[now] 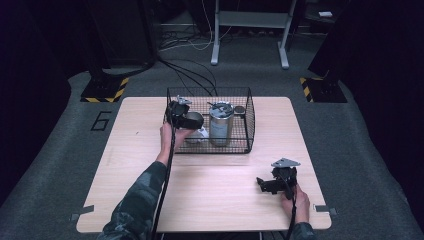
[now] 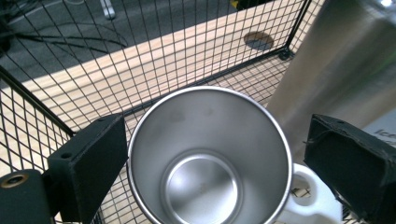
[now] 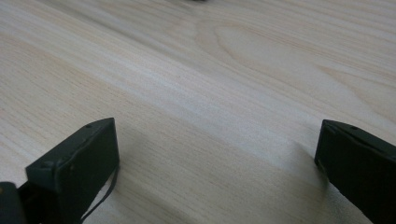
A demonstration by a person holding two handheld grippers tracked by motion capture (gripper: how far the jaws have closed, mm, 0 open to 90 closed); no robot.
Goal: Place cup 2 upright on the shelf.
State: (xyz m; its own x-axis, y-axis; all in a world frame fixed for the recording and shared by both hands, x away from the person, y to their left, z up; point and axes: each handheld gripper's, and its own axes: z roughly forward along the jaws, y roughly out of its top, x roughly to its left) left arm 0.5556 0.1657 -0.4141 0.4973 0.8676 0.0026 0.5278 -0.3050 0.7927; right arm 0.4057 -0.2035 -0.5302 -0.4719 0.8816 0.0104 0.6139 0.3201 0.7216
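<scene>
Steel and black wire make up the work area in the high view: a wire basket sits at the table's 12 o'clock, holding a tall metal canister and, at its 9 o'clock, a steel mug. The left gripper reaches into the basket above the mug; the right gripper rests near the table's 4 o'clock, well apart from everything.

From the left gripper view, the mug lies directly below, mouth up and empty, its white handle toward 4 o'clock. Both jaws stand wide on either side of the rim, the left one just beside it, nothing clamped yet. The canister rises at 2 o'clock.

From the right gripper view, the jaws are spread over bare wood, holding nothing.

Judging from this, the mug is not yet grasped, so closing and lifting it out remain.
</scene>
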